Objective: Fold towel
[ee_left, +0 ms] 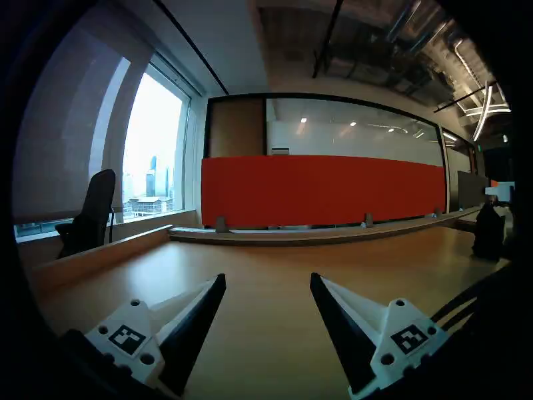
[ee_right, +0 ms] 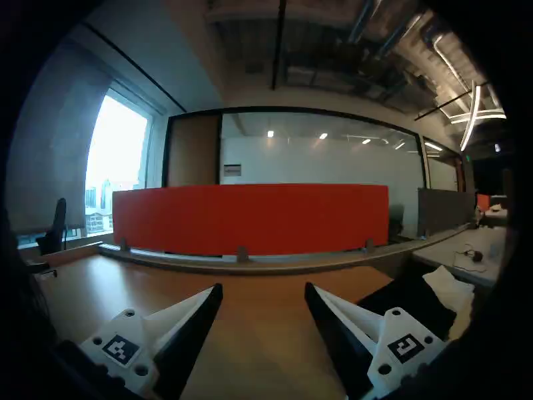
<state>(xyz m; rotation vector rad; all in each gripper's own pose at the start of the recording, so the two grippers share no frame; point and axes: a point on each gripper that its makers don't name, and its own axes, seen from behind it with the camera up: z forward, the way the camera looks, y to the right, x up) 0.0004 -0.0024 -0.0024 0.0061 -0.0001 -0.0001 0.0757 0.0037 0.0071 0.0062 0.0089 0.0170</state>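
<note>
My left gripper is open above the bare wooden table, nothing between its fingers. My right gripper is open too, over the same kind of wooden top. In the right gripper view, a black cloth lies at the table's right side just beyond the right finger, with a white cloth against its far side. Neither gripper touches the cloths. I cannot tell which of them is the towel.
A red divider panel runs along the table's far edge, seen also as the red panel. A black office chair stands by the window at left. A dark object sits at the table's right end. Another desk lies beyond.
</note>
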